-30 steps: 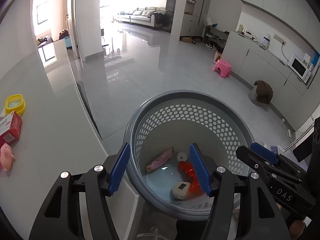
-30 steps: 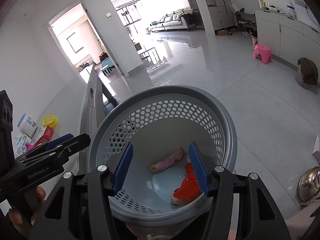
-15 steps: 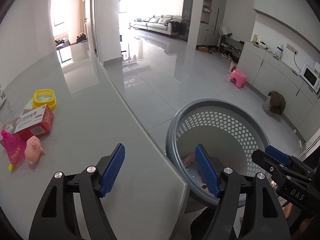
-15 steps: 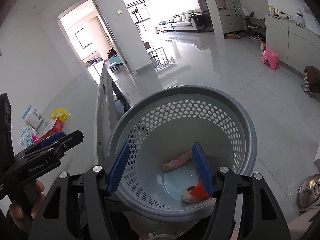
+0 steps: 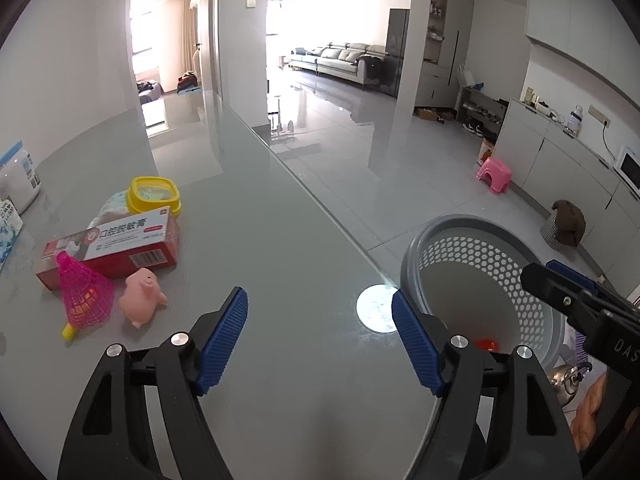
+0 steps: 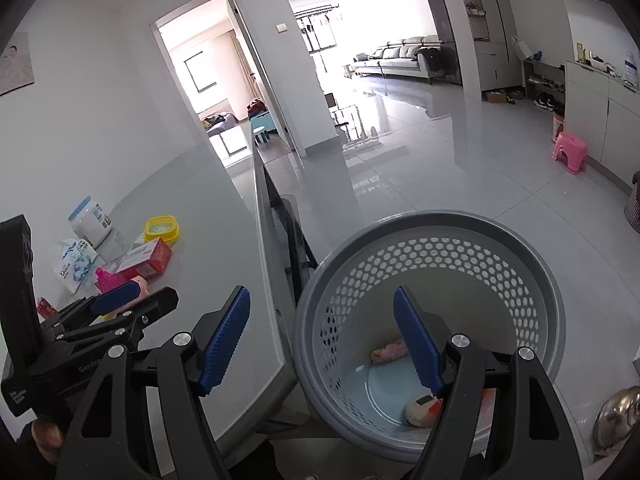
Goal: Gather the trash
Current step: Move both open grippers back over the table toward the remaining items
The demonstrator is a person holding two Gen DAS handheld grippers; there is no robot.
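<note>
- Left gripper [image 5: 320, 334], low centre of its view, over bare grey table [image 5: 280, 240]; jaws apart, nothing between.
- Right gripper [image 6: 322, 334] above basket [image 6: 552, 300]; jaws opening, empty.
- Red box [image 5: 108, 246], pink pig [image 5: 142, 294], pink net cone [image 5: 82, 296] clustered left on table.
- Basket lower right, beside table edge.

Two wrist fisheyes, angled down across the room.
Left looks over the surface [image 5: 280, 240]; right sits close above the perforated basket [image 6: 440, 224]. Both share basket, surface edge, sofa [image 5: 340, 58].
</note>
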